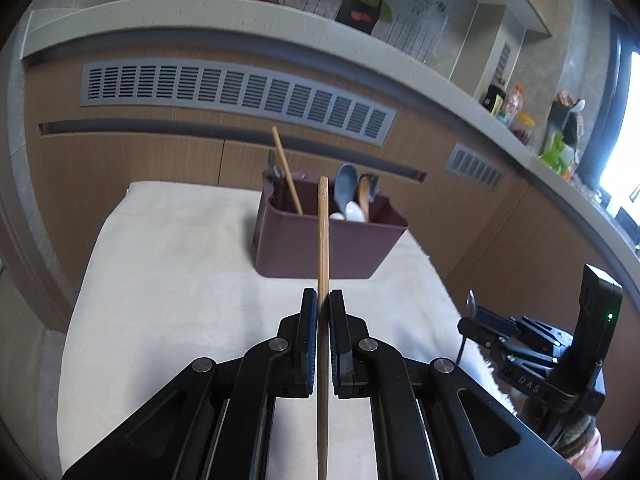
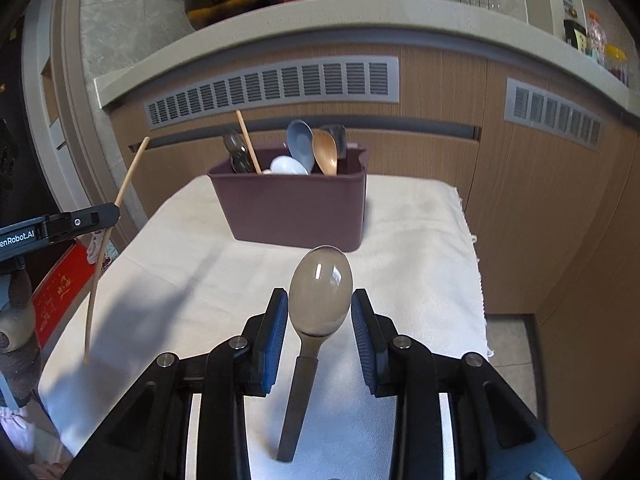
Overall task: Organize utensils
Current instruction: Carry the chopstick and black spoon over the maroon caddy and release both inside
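Claws grip slim wooden chopstick (image 1: 322, 240), glossy oval spoon (image 2: 320, 292).

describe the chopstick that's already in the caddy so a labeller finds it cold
On the white cloth stands a maroon caddy. The chopstick leans out of its left compartment beside a dark utensil; it is the only thin, pale wooden stick there, the right side holding only spoons.

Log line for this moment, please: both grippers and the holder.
left gripper: shut on chopstick | right gripper: shut on metal spoon | utensil holder: on white cloth, holds spoons, one chopstick
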`<control>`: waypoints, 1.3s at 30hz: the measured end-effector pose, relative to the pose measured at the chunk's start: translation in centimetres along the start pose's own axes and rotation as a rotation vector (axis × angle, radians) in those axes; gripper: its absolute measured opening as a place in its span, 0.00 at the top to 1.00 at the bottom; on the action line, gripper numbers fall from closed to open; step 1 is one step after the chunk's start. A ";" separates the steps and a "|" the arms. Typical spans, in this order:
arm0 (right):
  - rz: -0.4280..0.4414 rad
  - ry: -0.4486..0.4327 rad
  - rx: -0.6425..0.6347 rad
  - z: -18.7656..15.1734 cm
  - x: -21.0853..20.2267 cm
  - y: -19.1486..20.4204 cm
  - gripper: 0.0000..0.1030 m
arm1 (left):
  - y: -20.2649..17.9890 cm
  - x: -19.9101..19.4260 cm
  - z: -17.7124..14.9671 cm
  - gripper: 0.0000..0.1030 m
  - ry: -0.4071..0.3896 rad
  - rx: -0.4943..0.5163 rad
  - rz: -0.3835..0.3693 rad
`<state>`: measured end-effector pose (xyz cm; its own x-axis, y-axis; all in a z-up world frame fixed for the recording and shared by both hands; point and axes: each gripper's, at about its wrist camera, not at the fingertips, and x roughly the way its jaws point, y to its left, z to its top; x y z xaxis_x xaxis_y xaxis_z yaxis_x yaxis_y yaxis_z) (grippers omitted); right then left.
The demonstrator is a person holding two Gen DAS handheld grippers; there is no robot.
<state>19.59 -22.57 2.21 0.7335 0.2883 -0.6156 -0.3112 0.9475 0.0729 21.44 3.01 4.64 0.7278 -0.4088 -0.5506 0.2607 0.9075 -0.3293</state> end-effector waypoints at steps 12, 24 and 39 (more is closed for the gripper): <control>0.002 -0.208 -0.045 8.0 -4.8 0.9 0.71 | -3.9 -3.0 5.9 0.94 -0.216 0.080 -0.023; -0.092 -0.492 -0.107 19.5 -8.8 0.5 0.71 | -7.1 -4.7 15.9 0.94 -0.623 0.178 0.006; -0.080 -0.322 -0.114 20.1 3.4 -1.0 0.71 | -1.1 8.5 17.3 0.94 -0.459 0.086 0.069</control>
<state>34.54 -19.75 15.81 0.9057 0.2593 -0.3355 -0.2969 0.9527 -0.0651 38.31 0.15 13.54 0.9455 -0.2797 -0.1666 0.2391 0.9439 -0.2279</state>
